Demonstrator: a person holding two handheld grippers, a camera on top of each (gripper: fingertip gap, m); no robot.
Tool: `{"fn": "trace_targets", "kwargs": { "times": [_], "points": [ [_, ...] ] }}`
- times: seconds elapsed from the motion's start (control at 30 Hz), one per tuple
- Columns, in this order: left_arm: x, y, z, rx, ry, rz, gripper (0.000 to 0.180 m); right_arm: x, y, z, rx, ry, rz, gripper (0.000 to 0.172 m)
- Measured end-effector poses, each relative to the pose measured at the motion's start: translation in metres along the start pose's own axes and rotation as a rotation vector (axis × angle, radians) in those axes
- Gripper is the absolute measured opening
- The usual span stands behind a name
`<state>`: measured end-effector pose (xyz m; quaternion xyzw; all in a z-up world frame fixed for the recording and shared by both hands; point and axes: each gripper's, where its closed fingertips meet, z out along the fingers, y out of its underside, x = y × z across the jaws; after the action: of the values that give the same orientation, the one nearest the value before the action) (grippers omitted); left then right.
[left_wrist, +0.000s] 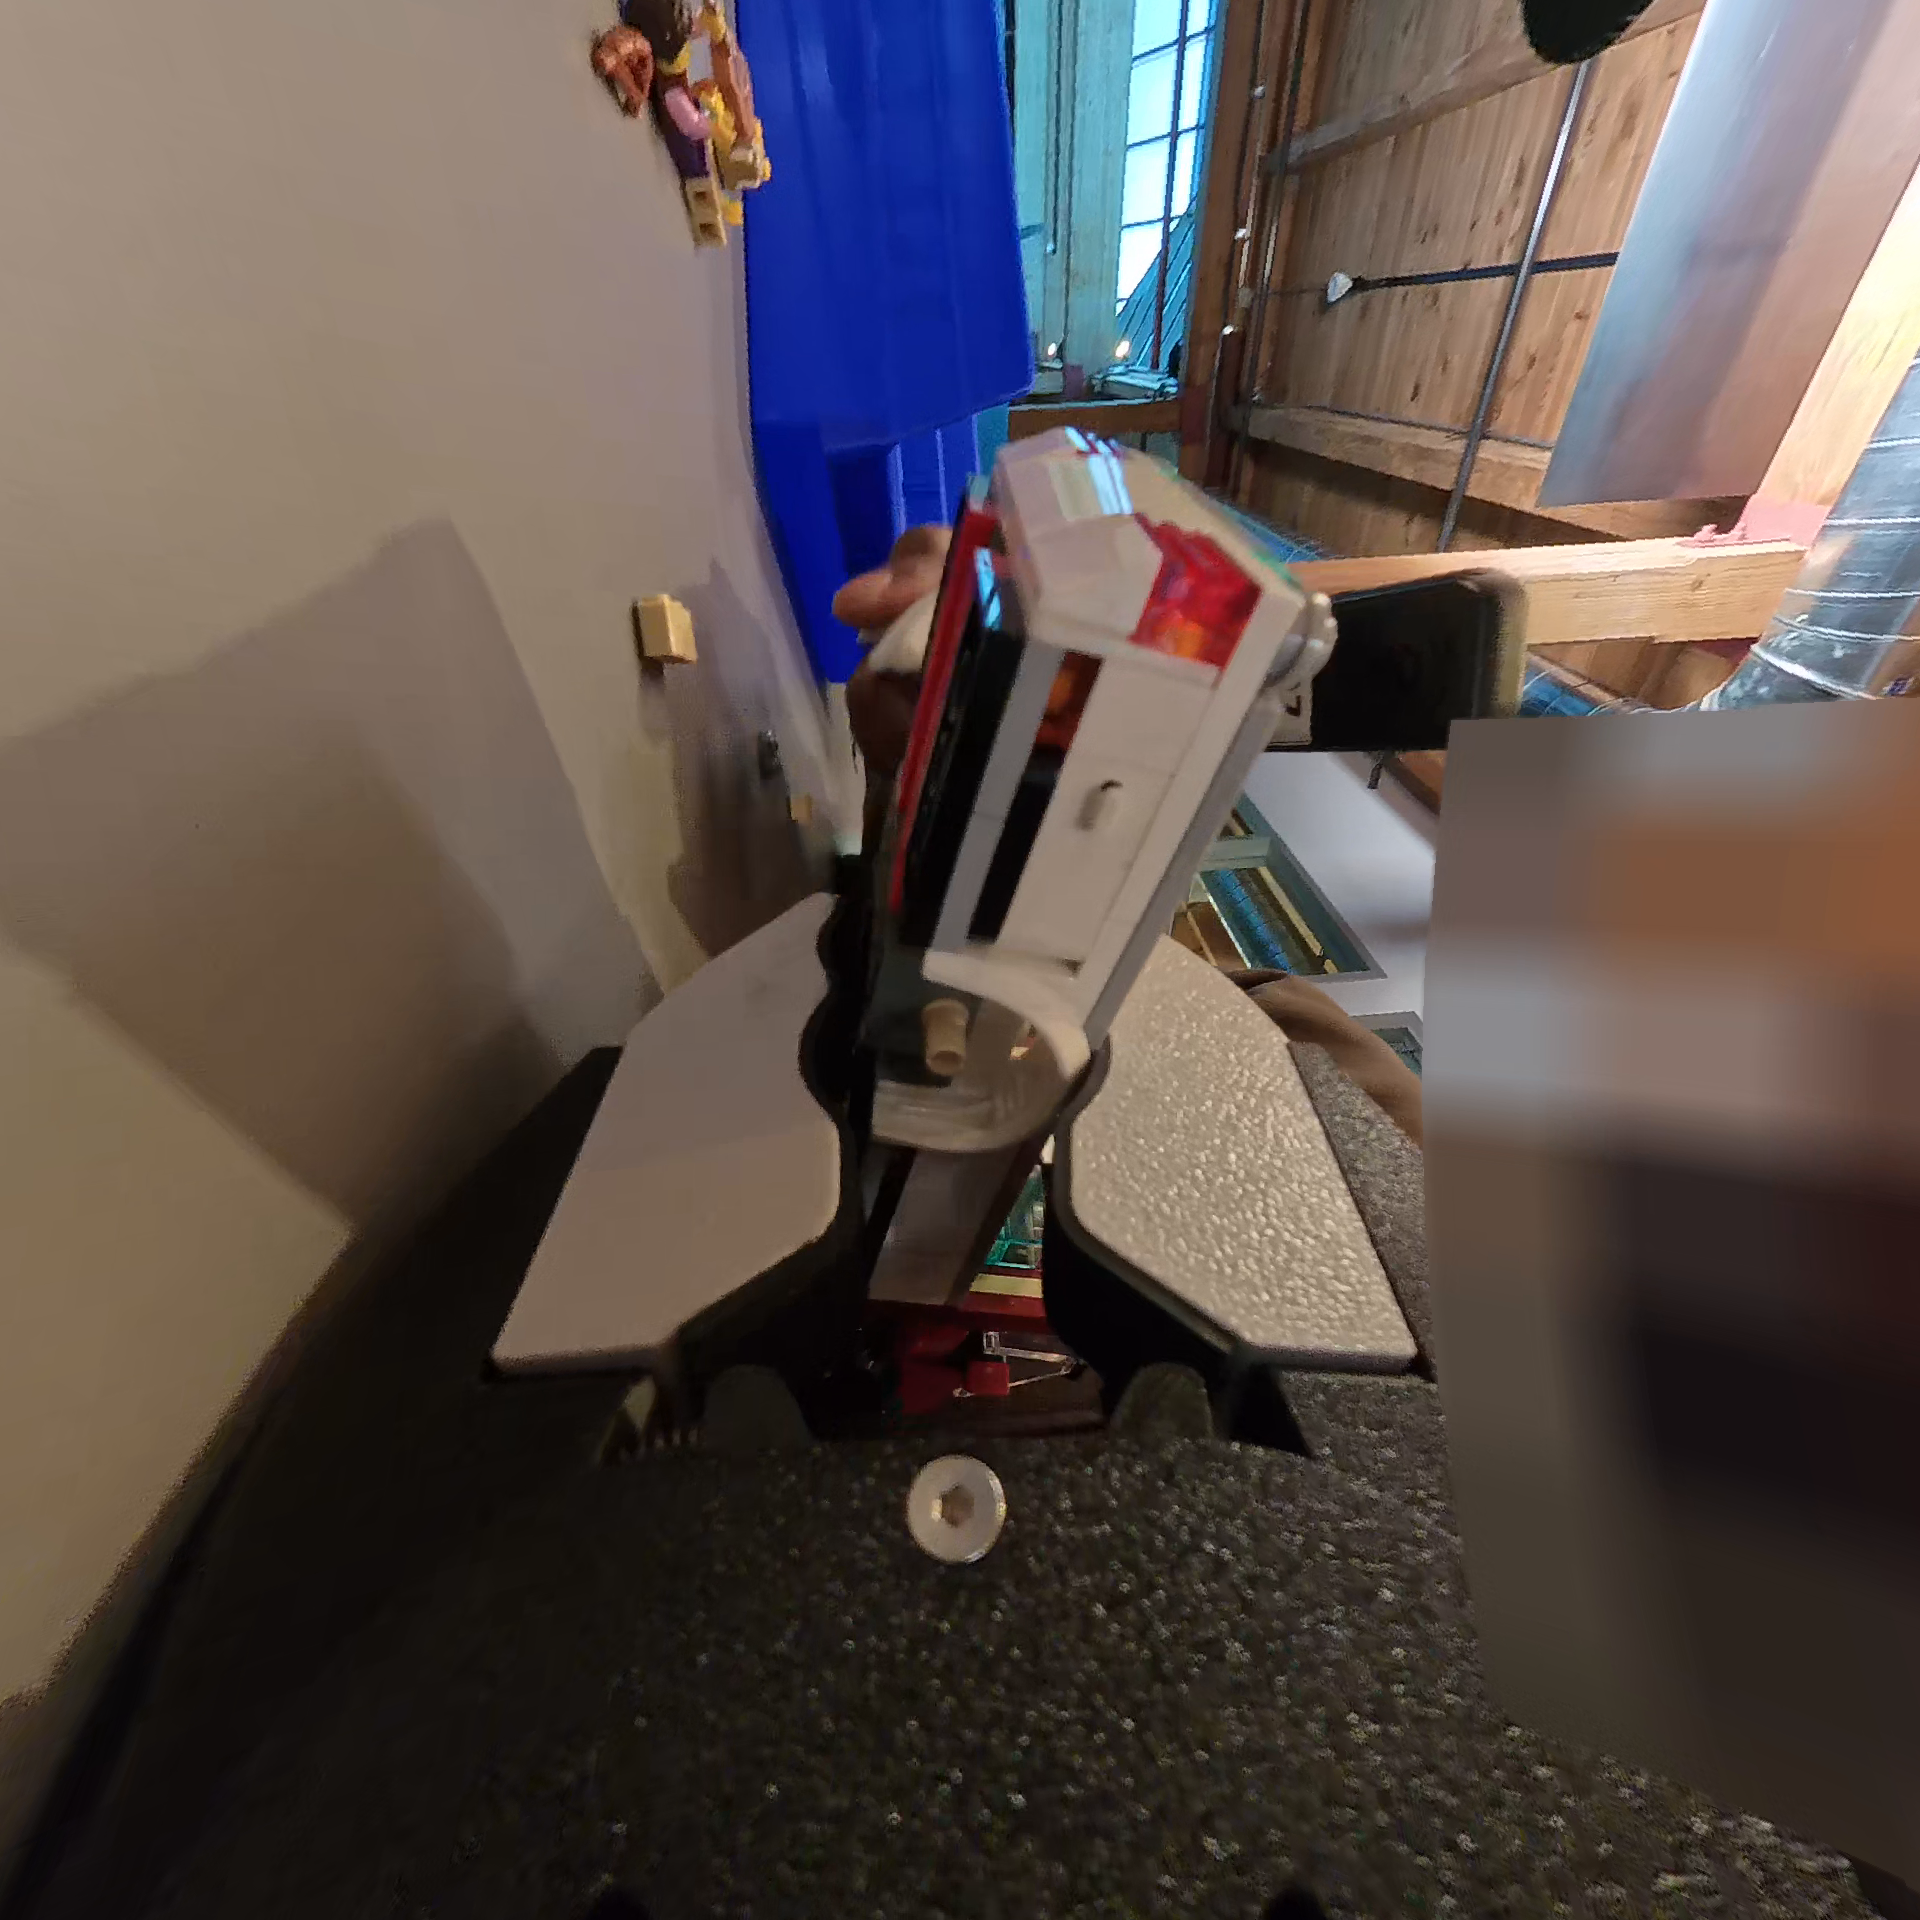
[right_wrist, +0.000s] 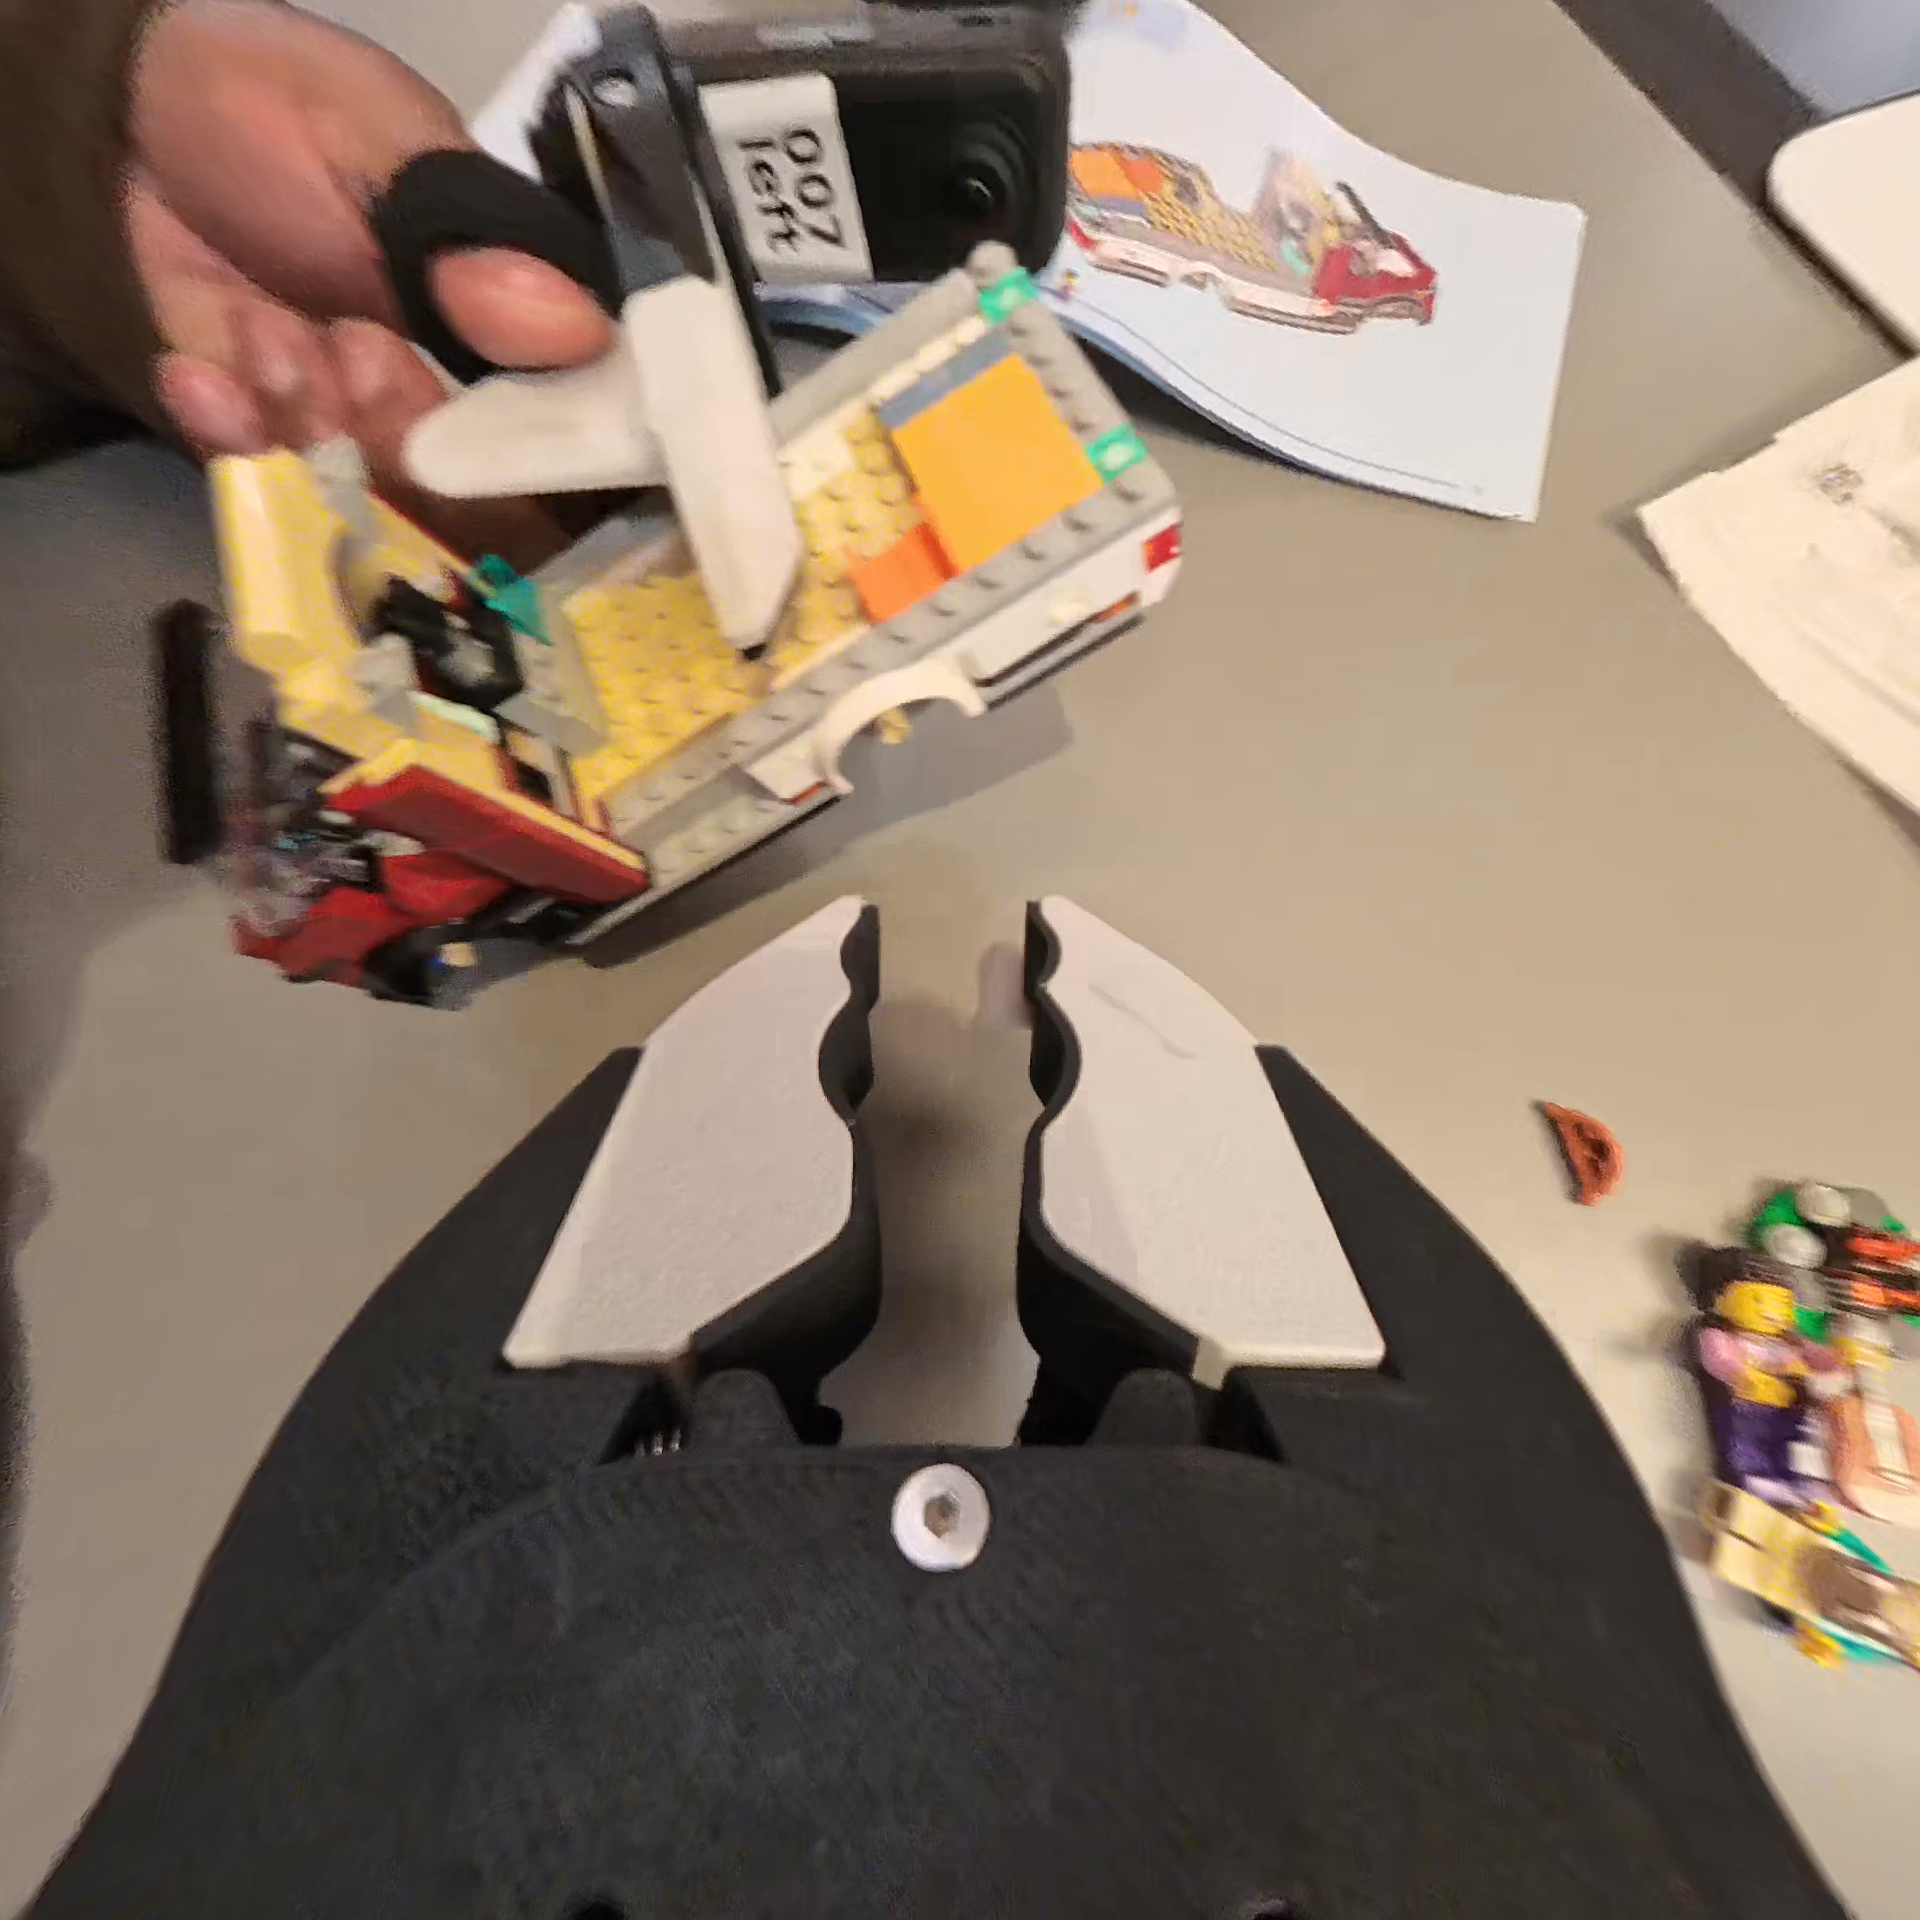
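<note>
Left gripper (left_wrist: 961, 1049): its two grey fingers are clenched on the toy brick truck with white side walls, yellow studded floor and red cab (right_wrist: 665, 644); in the right wrist view one finger (right_wrist: 717, 468) lies inside on the yellow floor, the other goes behind the wall.
Toy brick truck: lifted above the grey table (right_wrist: 1351, 831) and tilted, with its shadow on the table under it, toward the far left part of the table.
Hand (right_wrist: 270, 239): it holds the left gripper, one finger through a black loop.
Right gripper (right_wrist: 951, 935): released, with bare table seen between its fingers; the truck is just beyond and to the left of the fingertips, not touching.
Open instruction booklet with a truck picture (right_wrist: 1299, 291): flat at the far edge of the table.
White paper sheets (right_wrist: 1808, 582): at the right edge.
Small brown curved piece (right_wrist: 1584, 1153): on the table, to the right of the right gripper.
Heap of colourful brick figures and parts (right_wrist: 1808, 1403): near the right edge, closer than the brown piece.
</note>
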<state>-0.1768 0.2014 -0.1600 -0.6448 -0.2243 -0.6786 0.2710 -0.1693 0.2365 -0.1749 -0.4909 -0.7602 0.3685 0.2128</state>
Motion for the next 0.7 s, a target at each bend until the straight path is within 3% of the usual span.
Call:
{"fn": "trace_targets", "kwargs": {
  "times": [0.17,0.4,0.7],
  "points": [
    [0.014,-0.014,-0.007,0.075,0.088,0.008,0.036,-0.020,-0.010,-0.003,0.042,-0.162,0.237,0.030],
    [0.028,-0.034,-0.022,0.218,0.186,-0.012,0.034,-0.027,0.002,0.002,-0.007,-0.029,-0.109,0.054],
    [0.020,-0.045,-0.031,0.322,0.147,-0.054,0.034,-0.044,-0.031,0.009,0.176,0.140,-0.330,0.072]
  ]
}}
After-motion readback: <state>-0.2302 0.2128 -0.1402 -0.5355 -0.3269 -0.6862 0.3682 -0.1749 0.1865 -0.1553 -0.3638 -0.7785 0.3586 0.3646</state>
